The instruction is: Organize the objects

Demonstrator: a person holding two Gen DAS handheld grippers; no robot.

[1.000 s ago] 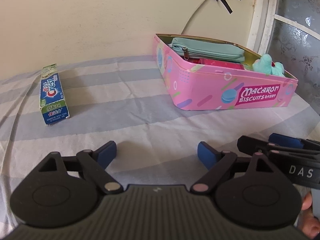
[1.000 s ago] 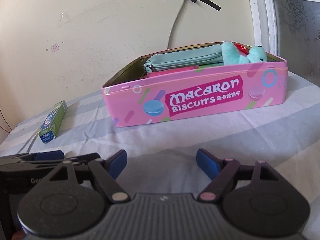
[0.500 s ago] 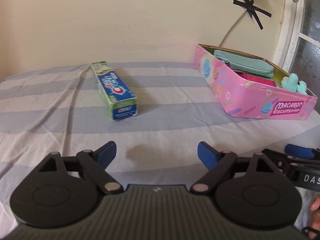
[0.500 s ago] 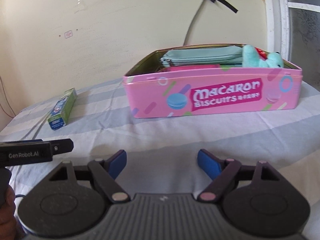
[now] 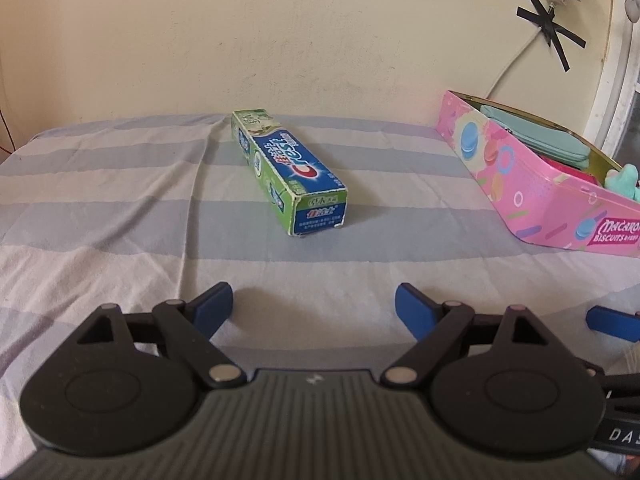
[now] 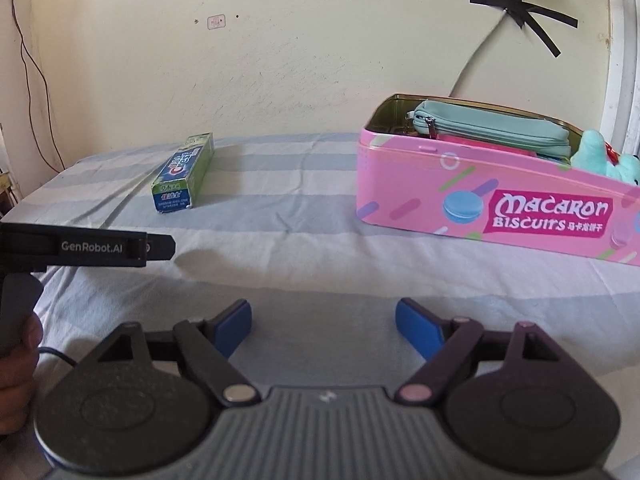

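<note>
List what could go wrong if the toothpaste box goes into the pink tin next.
1. The pink tin already holds a teal pouch, a pink item and a plush toy; the long toothpaste box may not lie flat.
2. The box lies lengthwise away from the open, empty left gripper; a grasp near its end could let it tip.
3. The striped sheet is creased, so the box may drag it.
</note>
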